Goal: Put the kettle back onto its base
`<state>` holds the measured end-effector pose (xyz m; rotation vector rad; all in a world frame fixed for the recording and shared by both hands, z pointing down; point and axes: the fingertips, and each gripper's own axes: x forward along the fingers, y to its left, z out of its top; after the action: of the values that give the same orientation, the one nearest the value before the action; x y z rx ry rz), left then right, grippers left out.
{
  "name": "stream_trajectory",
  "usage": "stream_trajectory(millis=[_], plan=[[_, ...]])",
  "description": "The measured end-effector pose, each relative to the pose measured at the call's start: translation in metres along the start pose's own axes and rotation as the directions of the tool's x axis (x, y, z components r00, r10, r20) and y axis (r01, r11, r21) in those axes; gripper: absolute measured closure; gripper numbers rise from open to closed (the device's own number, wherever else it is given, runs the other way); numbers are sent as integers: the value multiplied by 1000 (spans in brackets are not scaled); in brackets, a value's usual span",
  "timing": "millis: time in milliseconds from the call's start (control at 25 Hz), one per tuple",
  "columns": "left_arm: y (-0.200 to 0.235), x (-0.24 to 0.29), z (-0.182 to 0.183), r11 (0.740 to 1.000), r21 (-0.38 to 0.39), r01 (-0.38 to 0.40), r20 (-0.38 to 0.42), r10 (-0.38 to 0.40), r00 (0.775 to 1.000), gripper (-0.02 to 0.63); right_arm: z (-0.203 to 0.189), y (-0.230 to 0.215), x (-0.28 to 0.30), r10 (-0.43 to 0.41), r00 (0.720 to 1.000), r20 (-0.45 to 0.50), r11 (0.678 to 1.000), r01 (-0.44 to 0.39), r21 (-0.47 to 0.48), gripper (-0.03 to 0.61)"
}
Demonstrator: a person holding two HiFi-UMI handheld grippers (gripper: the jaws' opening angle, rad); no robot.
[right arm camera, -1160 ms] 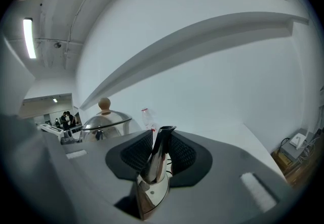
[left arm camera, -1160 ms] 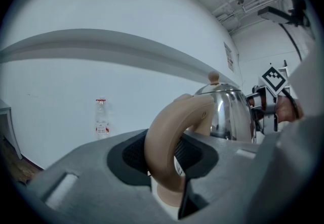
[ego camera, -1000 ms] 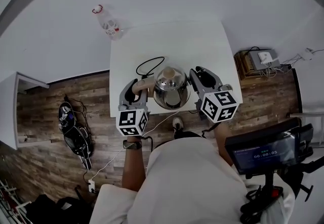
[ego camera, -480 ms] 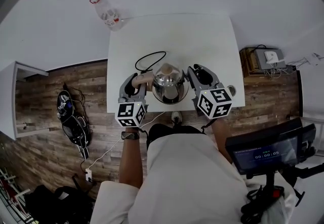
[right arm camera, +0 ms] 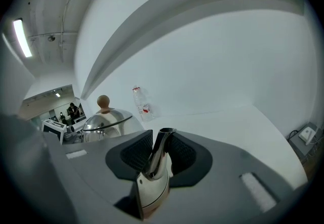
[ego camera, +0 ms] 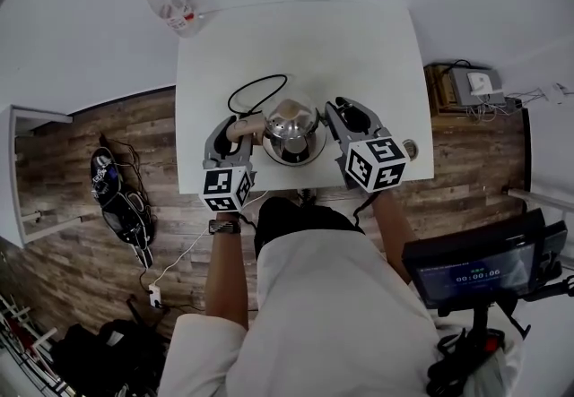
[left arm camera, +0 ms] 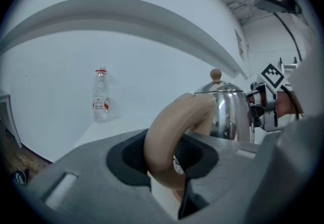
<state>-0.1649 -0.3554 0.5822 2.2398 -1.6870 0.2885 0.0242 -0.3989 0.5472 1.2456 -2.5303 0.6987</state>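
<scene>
A shiny steel kettle [ego camera: 291, 128] with a beige knob and a beige handle [left arm camera: 169, 134] is over the near middle of the white table [ego camera: 359, 46]. My left gripper [ego camera: 236, 132] is shut on the handle, which fills the gap between its pads in the left gripper view. My right gripper [ego camera: 344, 117] is shut on the steel spout [right arm camera: 158, 153]. The kettle's domed lid [right arm camera: 108, 118] shows to the left of the right gripper's jaws. A black cord [ego camera: 254, 92] loops on the table just behind the kettle. The base is hidden under the kettle, if it is there.
A clear plastic bottle [ego camera: 169, 6] with a red label stands at the table's far left corner. A small round object [ego camera: 411, 149] lies near the right front edge. Beside the table on the right a wooden stand [ego camera: 466, 90] holds a device and cables.
Both grippers have come down together with the kettle held between them, closer to the tabletop. Neither grip has altered.
</scene>
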Motion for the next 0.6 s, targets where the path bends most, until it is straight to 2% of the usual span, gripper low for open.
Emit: stream_trajectory(millis=[360, 600], plan=[[-8, -1, -20, 1000, 10, 14, -41, -13, 999, 485, -27, -7, -6, -9, 999, -49, 999, 11, 32, 482], [-12, -4, -25, 999, 31, 17, -42, -16, 999, 485, -31, -6, -10, -9, 999, -43, 1000, 10, 22, 483]])
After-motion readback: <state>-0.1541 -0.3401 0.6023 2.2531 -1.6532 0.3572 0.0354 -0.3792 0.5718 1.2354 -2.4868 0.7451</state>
